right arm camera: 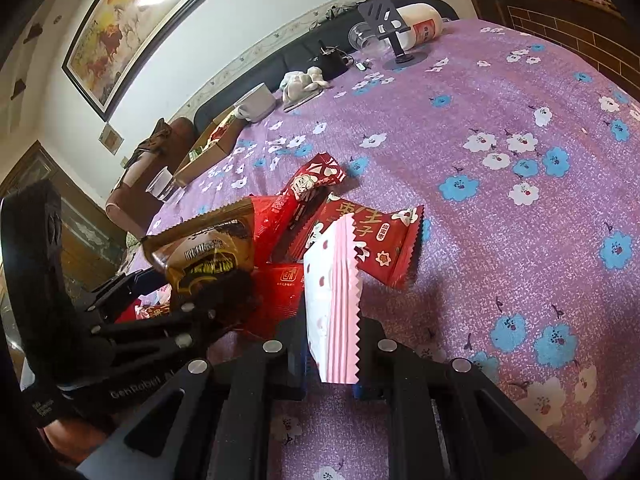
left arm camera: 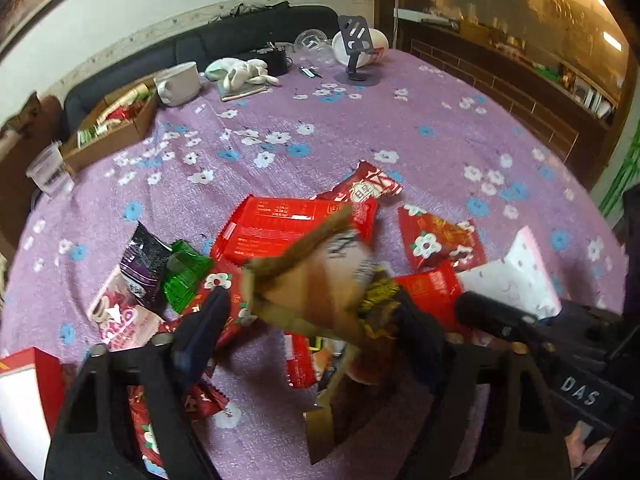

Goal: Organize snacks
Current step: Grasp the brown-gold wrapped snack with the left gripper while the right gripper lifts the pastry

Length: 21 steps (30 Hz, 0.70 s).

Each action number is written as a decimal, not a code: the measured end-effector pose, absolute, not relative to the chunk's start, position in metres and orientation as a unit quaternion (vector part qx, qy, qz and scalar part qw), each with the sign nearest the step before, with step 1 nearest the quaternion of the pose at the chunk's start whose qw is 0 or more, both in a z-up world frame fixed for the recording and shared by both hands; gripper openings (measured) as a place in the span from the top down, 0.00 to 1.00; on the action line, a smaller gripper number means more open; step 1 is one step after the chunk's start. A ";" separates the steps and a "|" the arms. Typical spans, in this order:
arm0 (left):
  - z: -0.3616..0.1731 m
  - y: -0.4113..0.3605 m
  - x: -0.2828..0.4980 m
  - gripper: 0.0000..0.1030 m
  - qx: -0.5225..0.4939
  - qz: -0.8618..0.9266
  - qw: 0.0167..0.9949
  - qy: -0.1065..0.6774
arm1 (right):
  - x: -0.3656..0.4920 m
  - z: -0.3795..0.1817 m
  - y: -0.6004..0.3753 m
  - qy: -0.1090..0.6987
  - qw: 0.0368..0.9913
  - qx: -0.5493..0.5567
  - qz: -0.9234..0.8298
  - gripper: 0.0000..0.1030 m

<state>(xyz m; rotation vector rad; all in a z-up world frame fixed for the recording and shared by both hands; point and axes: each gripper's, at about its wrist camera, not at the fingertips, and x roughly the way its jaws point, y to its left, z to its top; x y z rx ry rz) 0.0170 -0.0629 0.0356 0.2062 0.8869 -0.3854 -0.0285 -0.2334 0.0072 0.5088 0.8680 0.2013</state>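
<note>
1. Left wrist view: the left gripper (left arm camera: 316, 320) points down at a heap of snack packets on a table covered by a purple cloth (left arm camera: 360, 128) printed with white and blue flowers. A brown packet (left arm camera: 320, 276), blurred, with a lighter brown middle and a crimped top edge, sits between the two black fingers. Whether the pads press on it cannot be told. The jaws stand about half apart.

2. Same view, around it: a large red packet (left arm camera: 288, 228) with small white print lies just behind the brown one. A black and purple packet (left arm camera: 142, 264) and a green packet (left arm camera: 186, 276) lie to the left. A pink packet with a cartoon figure (left arm camera: 120, 316) is nearer the camera. The print is too small to read.

3. Same view, right edge: the right gripper (left arm camera: 500, 316) comes in bearing the letters "DAS". It holds a pink and white packet (left arm camera: 516, 276).

4. Same view only, far side: a cardboard box (left arm camera: 116, 128) of mixed items and a clear plastic cup (left arm camera: 48, 172).

5. Right wrist view: the right gripper (right arm camera: 332, 364) is nearly closed, pinching the pink and white packet (right arm camera: 332, 300), which stands upright with a zigzag edge and red dots.

6. Same view, left: the left gripper (right arm camera: 216, 304), marked "GenRobot", is at the brown packet (right arm camera: 208, 252), whose front carries yellow characters on black.

7. This view only: a red packet with white flowers and yellow characters (right arm camera: 372, 236) and a framed painting (right arm camera: 132, 20) on the wall.
</note>
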 end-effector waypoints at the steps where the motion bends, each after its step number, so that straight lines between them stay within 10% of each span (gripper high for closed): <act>1: 0.036 -0.062 0.018 0.49 0.092 -0.191 0.877 0.431 | -0.028 0.007 -0.233 0.415 0.872 0.243 0.097 0.85; 21: 0.088 0.031 -0.076 0.63 0.055 -0.135 0.927 0.345 | -0.051 0.025 -0.227 0.362 0.882 0.263 0.145 0.86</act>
